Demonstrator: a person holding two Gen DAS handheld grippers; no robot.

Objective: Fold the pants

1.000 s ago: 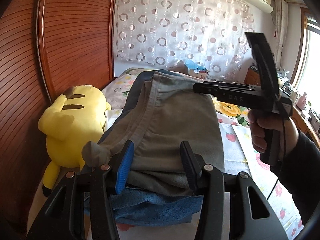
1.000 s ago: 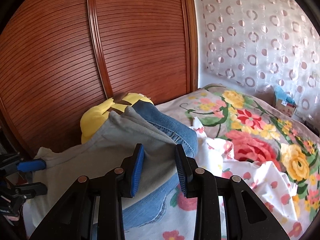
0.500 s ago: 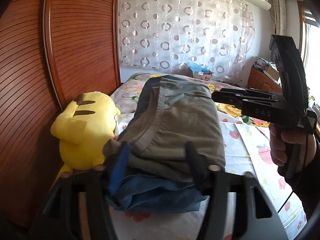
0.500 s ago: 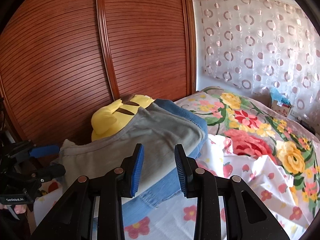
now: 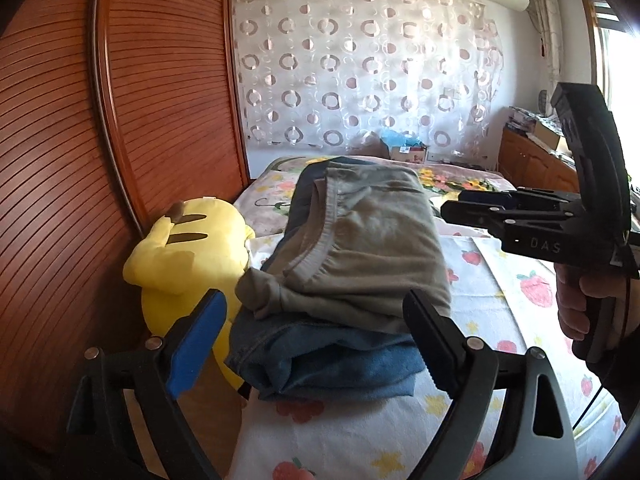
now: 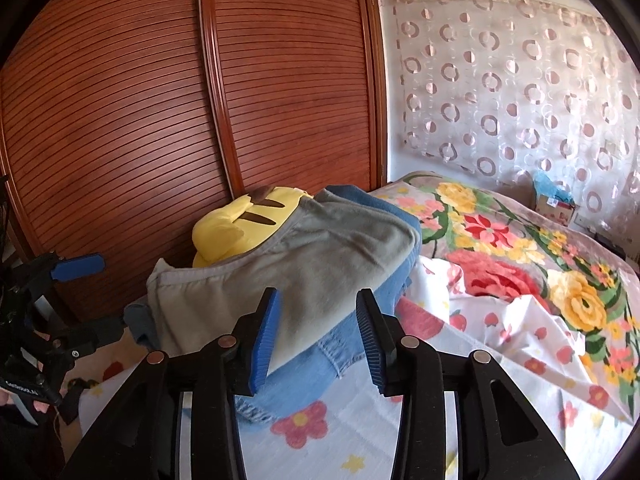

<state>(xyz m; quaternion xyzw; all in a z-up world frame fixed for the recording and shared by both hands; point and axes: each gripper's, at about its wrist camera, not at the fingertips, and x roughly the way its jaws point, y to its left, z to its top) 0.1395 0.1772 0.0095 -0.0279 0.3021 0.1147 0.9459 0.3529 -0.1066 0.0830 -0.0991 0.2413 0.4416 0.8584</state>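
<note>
Folded grey pants (image 5: 372, 248) lie on top of folded blue jeans (image 5: 332, 364) on the bed; both show in the right wrist view, grey pants (image 6: 316, 264) over jeans (image 6: 320, 360). My left gripper (image 5: 316, 340) is open wide and empty, just short of the stack's near end. My right gripper (image 6: 316, 336) is open and empty, at the stack's side; it also shows in the left wrist view (image 5: 464, 208), held beside the pants. The left gripper also shows in the right wrist view (image 6: 92, 296).
A yellow plush toy (image 5: 192, 256) sits left of the stack against the slatted wooden wardrobe (image 5: 120, 120). The bed has a white floral sheet (image 5: 500, 300) and a flowered blanket (image 6: 520, 240). A curtain (image 5: 360, 72) hangs behind, and a wooden cabinet (image 5: 532, 164) stands right.
My left gripper has opened wider and drawn back from the grey pants, which now rest free. My right gripper has pulled back and off the stack as well.
</note>
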